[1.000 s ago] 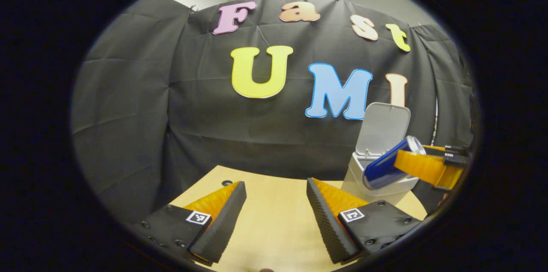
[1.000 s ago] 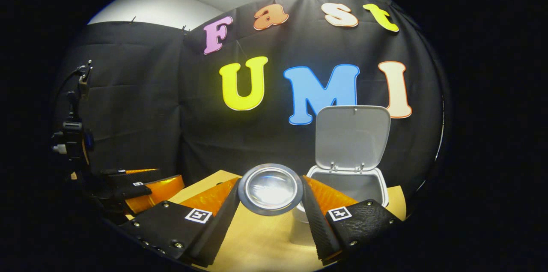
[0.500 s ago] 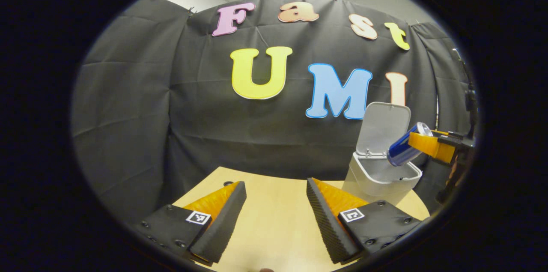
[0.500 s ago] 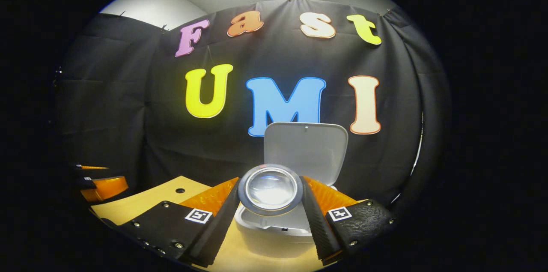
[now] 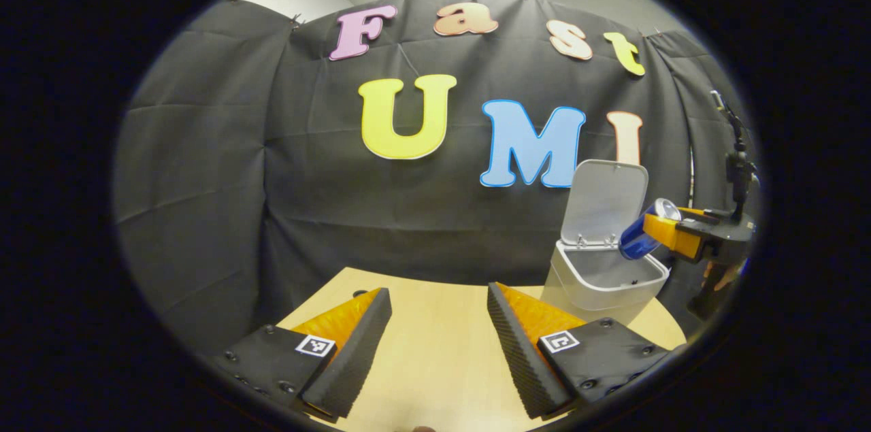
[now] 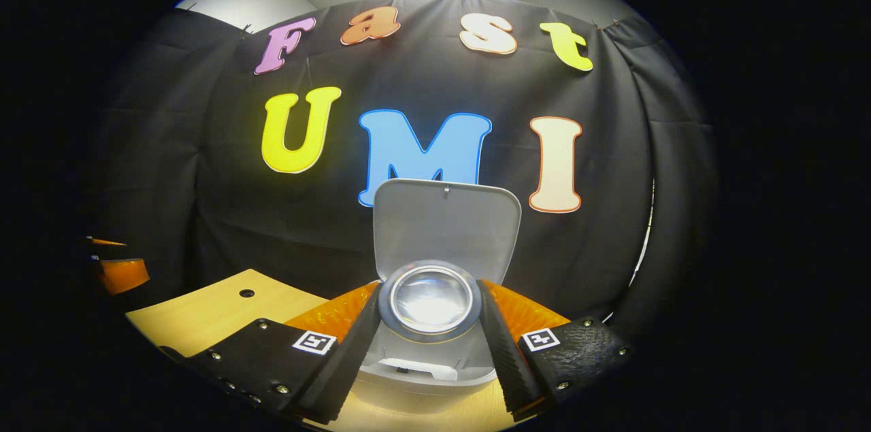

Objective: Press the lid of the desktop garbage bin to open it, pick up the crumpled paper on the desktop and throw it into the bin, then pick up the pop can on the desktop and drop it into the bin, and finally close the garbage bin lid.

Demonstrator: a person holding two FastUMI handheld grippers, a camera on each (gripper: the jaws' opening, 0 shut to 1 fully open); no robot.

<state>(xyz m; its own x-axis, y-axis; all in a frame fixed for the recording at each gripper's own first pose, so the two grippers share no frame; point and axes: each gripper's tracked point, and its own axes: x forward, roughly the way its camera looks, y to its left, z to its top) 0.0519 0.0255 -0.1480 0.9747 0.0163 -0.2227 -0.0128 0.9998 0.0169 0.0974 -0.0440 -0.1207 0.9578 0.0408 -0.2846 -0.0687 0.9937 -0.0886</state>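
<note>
Above the open bin [image 6: 435,377] at far right, right gripper [image 6: 430,323] clamping the pop can [image 6: 430,301], lid [image 6: 446,228] upright, left gripper [image 5: 439,343] spread wide over the table [image 5: 435,350].

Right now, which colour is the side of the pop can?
Blue, best seen in the left gripper view, on the pop can.

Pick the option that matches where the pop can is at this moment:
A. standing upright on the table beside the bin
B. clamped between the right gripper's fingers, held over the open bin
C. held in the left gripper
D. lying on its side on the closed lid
B: the pop can sits between the right gripper fingers, both pressing on it, above the bin whose lid stands raised; the left gripper is open and empty.
</note>
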